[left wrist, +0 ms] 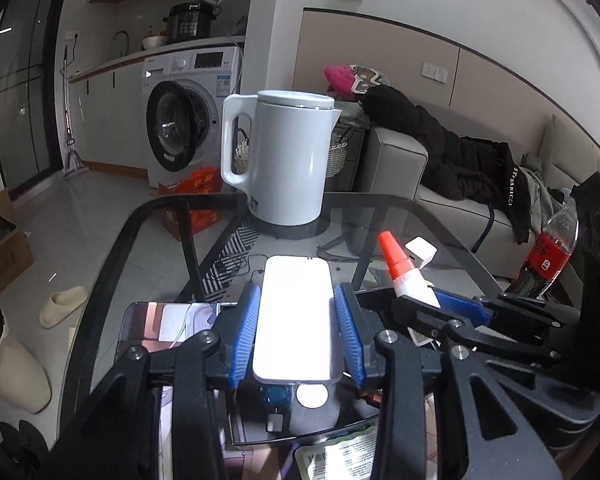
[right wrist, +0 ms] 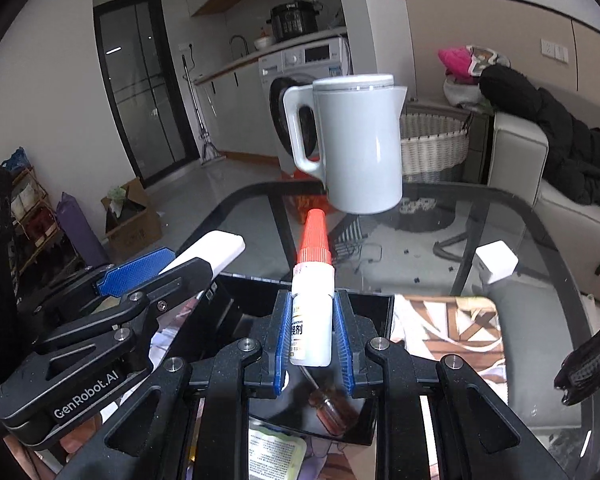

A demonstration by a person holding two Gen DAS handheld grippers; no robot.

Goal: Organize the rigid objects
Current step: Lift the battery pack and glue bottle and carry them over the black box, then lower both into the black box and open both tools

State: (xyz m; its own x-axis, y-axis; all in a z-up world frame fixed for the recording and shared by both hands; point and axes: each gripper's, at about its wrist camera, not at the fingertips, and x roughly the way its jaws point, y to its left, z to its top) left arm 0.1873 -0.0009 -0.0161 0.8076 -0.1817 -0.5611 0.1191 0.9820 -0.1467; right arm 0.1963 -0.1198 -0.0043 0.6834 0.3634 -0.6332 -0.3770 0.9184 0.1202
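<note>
My left gripper (left wrist: 296, 332) is shut on a flat white rectangular device (left wrist: 296, 320), held above a black tray (left wrist: 324, 412) on the glass table. My right gripper (right wrist: 311, 336) is shut on a small white glue bottle (right wrist: 312, 320) with a red cone cap, also held over the black tray (right wrist: 244, 312). Each gripper shows in the other's view: the right one with the glue bottle (left wrist: 404, 276) to my left gripper's right, the left one with the white device (right wrist: 216, 252) to the right gripper's left. A brown-handled tool (right wrist: 332, 412) lies in the tray.
A white electric kettle (left wrist: 280, 160) stands at the far side of the glass table (left wrist: 112, 248). A small white charger block (left wrist: 420, 252) lies to the right, a cola bottle (left wrist: 548, 256) beyond. A sofa with dark clothes is right, a washing machine behind.
</note>
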